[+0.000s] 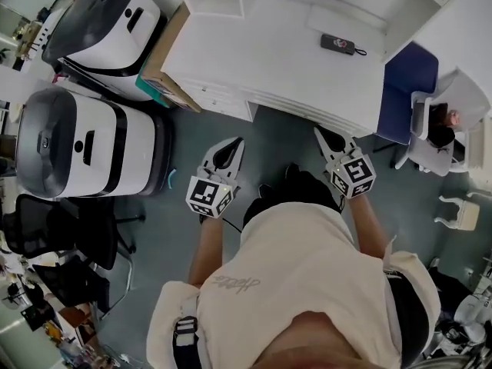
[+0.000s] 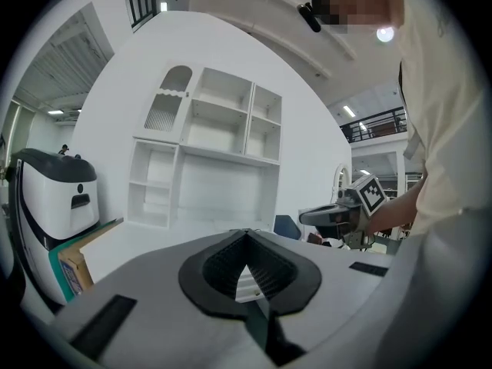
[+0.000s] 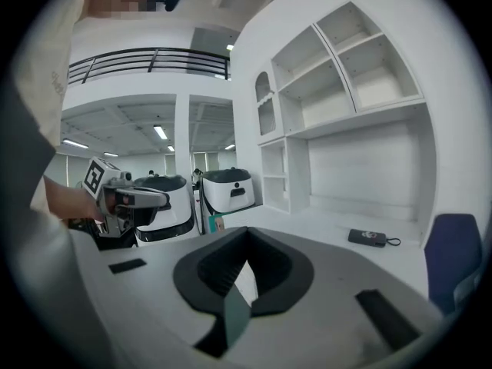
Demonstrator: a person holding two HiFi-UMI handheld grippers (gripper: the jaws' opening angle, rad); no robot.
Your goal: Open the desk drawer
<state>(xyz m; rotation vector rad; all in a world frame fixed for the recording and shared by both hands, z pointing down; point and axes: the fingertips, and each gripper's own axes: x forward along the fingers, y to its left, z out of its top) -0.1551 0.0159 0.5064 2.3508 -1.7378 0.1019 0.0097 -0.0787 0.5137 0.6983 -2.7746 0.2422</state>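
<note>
left gripper (image 1: 231,151) clenched, empty. right gripper (image 1: 329,140) clenched, empty. both hover before desk (image 1: 269,52) front. drawer (image 1: 307,108) closed under desk edge, nearest right gripper. likely rigid, light, slides straight out. no handle discernible; hook front's lower lip, mid-width.

A black device (image 1: 338,44) lies on the white desk (image 1: 261,56).
</note>
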